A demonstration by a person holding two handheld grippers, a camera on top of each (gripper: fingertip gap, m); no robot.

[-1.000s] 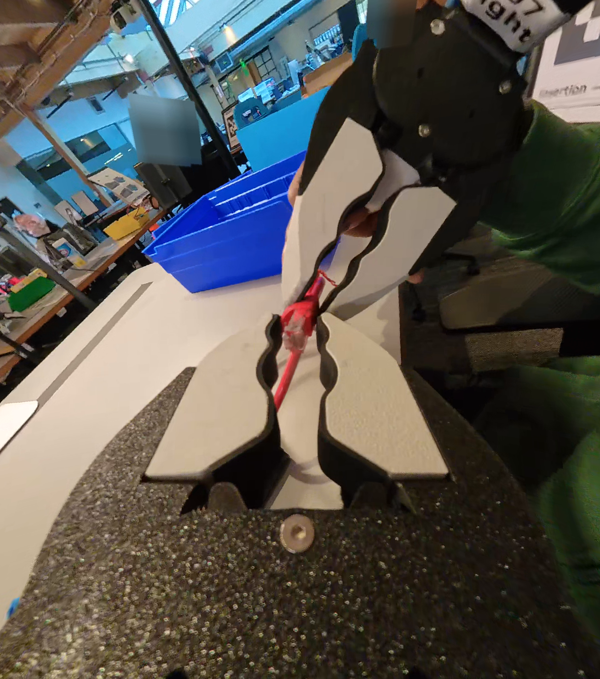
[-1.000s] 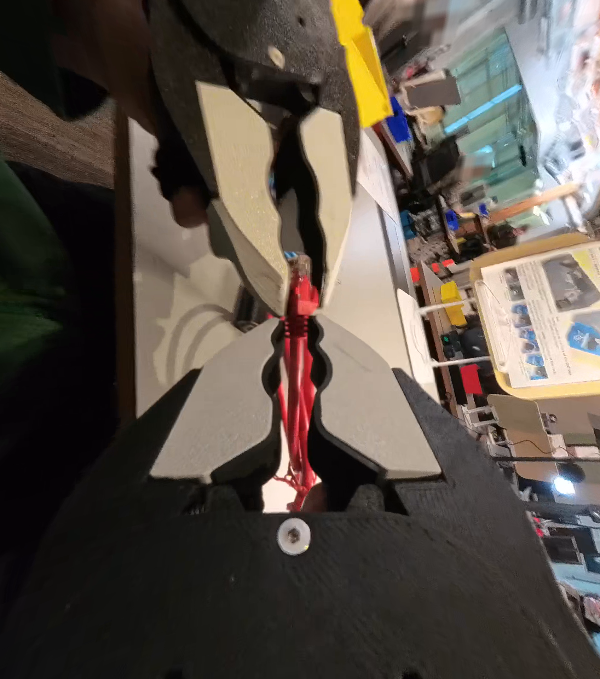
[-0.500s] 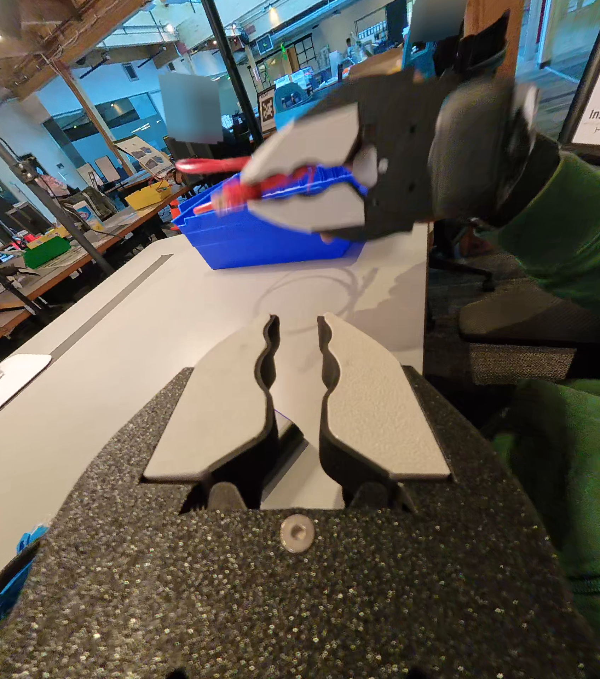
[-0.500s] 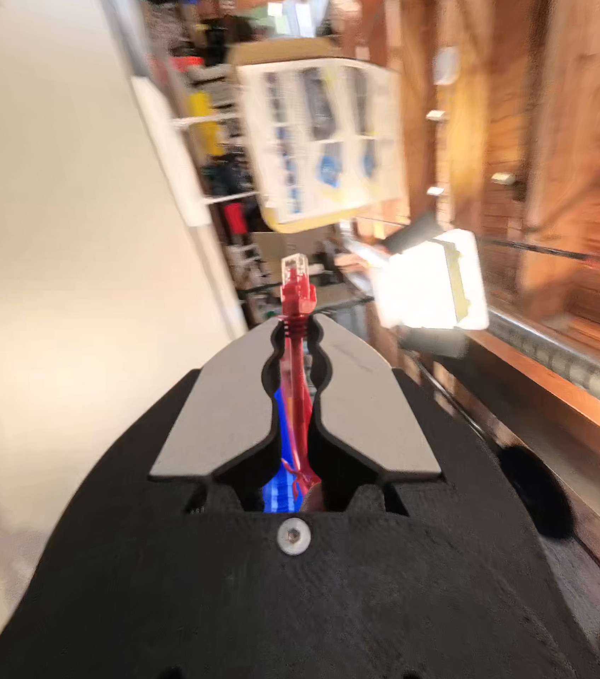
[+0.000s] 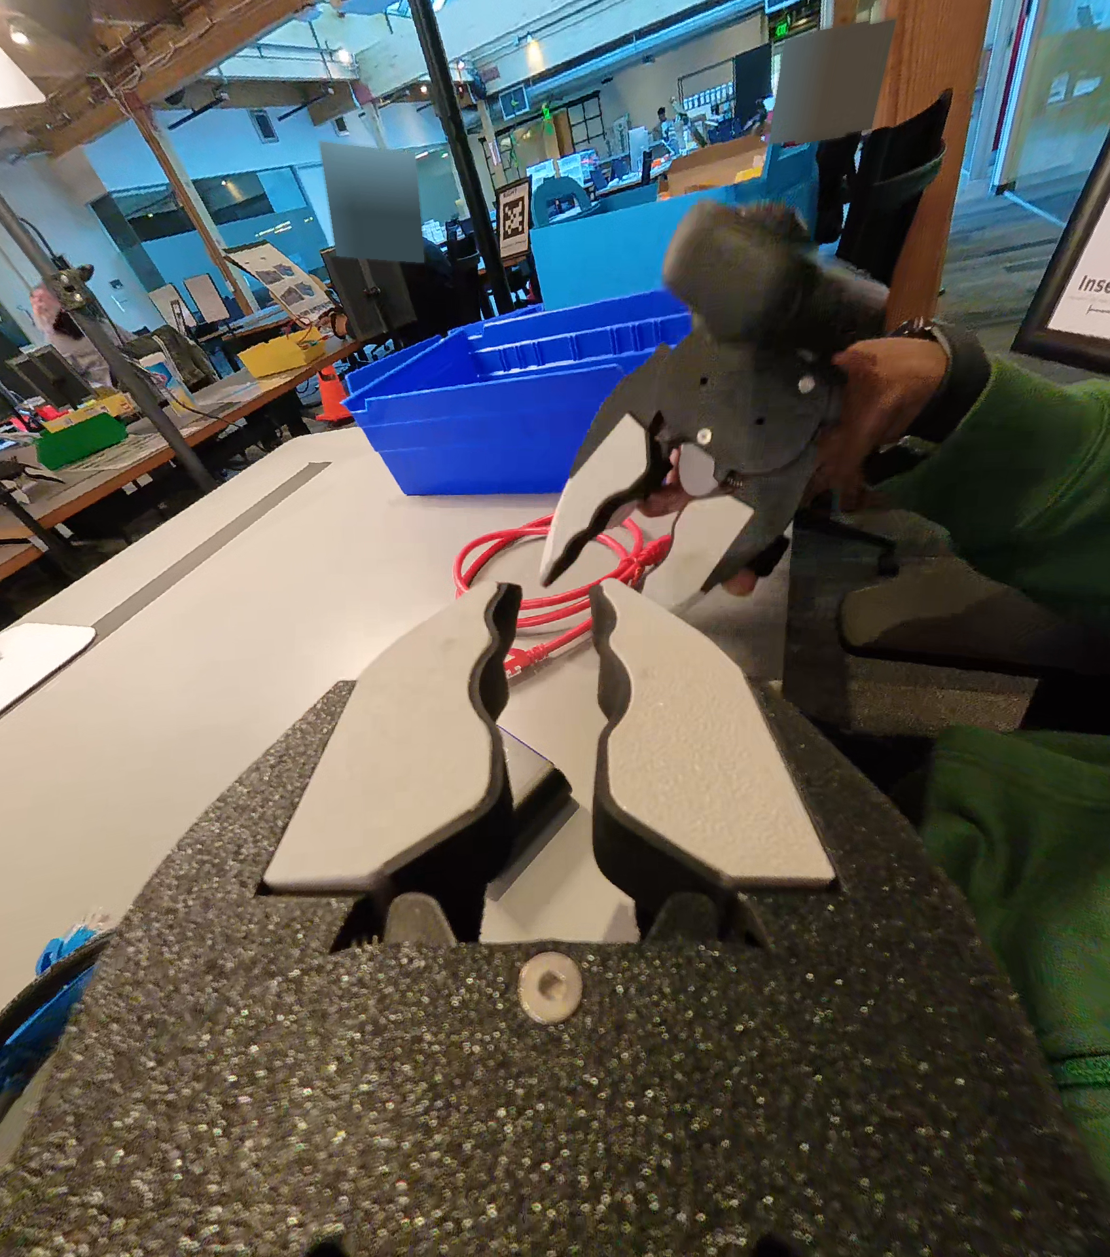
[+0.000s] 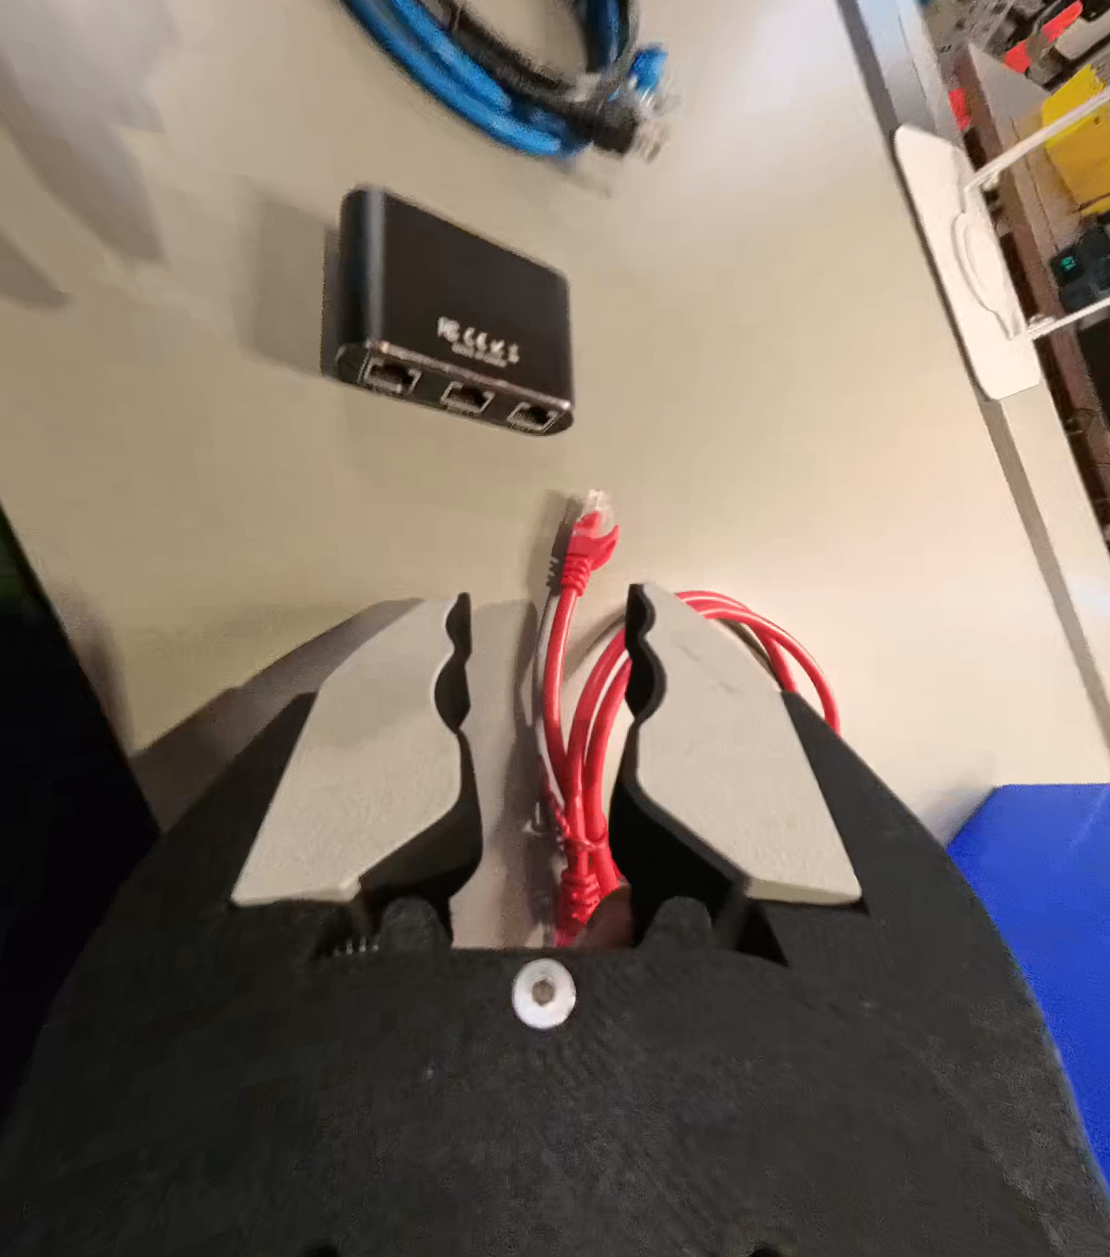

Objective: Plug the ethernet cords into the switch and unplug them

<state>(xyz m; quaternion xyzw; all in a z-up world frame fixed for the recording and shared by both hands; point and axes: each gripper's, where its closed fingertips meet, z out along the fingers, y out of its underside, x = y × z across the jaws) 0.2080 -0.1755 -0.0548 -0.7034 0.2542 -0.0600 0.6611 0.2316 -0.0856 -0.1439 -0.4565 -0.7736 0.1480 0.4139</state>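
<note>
Your right gripper is spread, gripping nothing, red cord lengthwise between its fingers, plug pointing at the switch's 3 ports; left gripper also spread.

We're in a big open-plan workshop or lab: exposed timber ceiling beams overhead, long cluttered work benches far left, stacked blue plastic bins on the pale grey desk, a printed marker sign far back.
</note>
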